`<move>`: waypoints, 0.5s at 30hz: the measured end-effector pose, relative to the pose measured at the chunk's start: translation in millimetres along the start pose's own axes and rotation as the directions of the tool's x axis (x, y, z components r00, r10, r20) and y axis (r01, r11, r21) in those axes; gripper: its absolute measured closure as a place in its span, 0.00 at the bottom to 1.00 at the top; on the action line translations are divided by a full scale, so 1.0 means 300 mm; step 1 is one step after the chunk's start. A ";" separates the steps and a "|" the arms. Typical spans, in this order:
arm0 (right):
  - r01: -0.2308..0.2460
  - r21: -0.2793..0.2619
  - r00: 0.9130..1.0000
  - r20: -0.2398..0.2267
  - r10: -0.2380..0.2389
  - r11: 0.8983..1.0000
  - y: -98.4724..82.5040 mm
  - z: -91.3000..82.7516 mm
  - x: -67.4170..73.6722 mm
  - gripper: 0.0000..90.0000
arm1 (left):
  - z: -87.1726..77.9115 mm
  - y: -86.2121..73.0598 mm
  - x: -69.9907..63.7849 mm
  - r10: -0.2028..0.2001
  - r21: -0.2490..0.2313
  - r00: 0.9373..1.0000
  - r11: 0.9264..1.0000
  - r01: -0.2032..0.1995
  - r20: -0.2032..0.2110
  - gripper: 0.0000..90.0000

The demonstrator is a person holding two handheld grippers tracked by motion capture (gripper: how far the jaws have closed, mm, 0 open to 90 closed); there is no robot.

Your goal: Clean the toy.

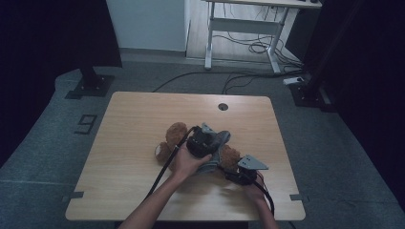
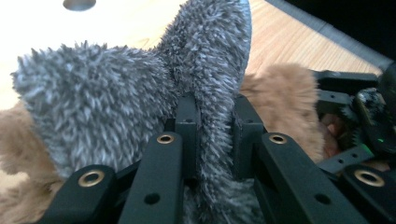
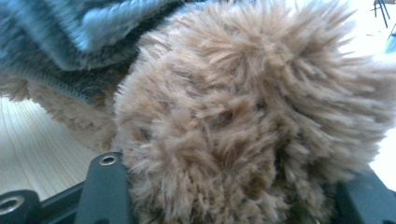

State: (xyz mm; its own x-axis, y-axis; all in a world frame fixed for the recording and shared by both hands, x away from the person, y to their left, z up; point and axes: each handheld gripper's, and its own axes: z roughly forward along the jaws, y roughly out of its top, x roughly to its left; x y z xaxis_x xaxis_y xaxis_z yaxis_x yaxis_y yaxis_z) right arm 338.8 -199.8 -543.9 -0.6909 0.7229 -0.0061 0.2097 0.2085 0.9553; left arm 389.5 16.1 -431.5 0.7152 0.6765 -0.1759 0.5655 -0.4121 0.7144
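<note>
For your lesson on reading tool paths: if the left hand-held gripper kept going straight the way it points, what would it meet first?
The grey fuzzy cloth it is already shut on; the left hand-held gripper pinches a fold of it. Beyond that lies the brown plush toy, then probably the table, though depth is unclear.

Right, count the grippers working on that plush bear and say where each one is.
2. The left gripper is over the bear, pinching its grey garment. The right gripper clamps a brown limb at the bear's right.
</note>
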 end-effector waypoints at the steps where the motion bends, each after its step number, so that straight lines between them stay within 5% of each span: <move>1: -0.001 0.000 1.000 -0.001 0.001 1.000 0.001 0.001 0.000 0.46 | -0.011 -0.007 0.026 -0.025 -0.008 1.000 1.000 0.025 0.003 0.85; 9: -0.001 -0.001 1.000 0.008 0.001 1.000 0.003 0.005 0.006 0.46 | -0.121 -0.041 0.123 -0.063 -0.065 0.996 0.996 0.059 -0.058 0.86; 13: 0.000 -0.003 1.000 0.004 0.000 1.000 0.001 0.005 0.003 0.46 | -0.151 -0.078 0.211 -0.084 -0.041 0.979 0.996 0.078 -0.183 0.85; 15: 0.003 -0.005 1.000 0.002 -0.003 1.000 0.002 0.007 0.003 0.46 | -0.147 -0.102 0.256 -0.119 -0.028 0.977 0.993 0.116 -0.178 0.85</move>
State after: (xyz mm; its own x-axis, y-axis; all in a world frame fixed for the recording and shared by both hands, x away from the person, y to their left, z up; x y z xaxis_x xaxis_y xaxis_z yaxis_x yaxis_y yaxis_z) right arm 339.8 -197.9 -543.9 -0.6903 0.7235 -0.0092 0.2043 0.2071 0.9568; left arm 409.0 107.7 -437.0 0.5583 0.8184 -0.1362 0.6330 -0.3141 0.7076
